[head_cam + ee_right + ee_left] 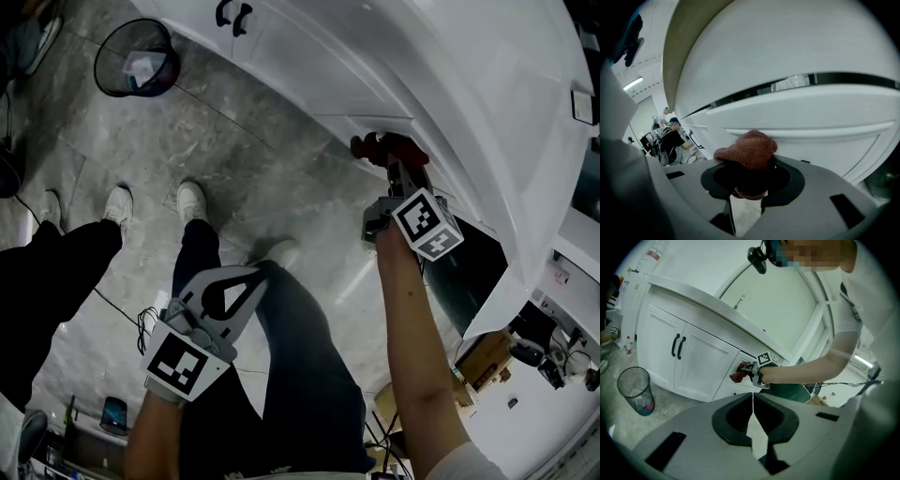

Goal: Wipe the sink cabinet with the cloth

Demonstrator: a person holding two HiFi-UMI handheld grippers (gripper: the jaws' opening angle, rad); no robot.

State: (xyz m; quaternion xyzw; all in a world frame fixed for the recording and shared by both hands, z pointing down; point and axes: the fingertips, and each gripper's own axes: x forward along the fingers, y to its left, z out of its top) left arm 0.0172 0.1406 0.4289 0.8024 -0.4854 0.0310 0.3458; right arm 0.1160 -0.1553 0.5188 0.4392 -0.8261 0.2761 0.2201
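At the front panel of the white sink cabinet [309, 70], just under the counter edge, the reddish-brown cloth [751, 149] sat bunched in the right gripper [748, 180], whose jaws were clamped on it with a wad bulging ahead toward the panel. It looked soft, light and knitted, likely to squash and slip under pressure, so a deep bite on a thick fold seemed best. The left gripper [753, 401] hung low, jaws together on nothing, and no brand or writing was legible.
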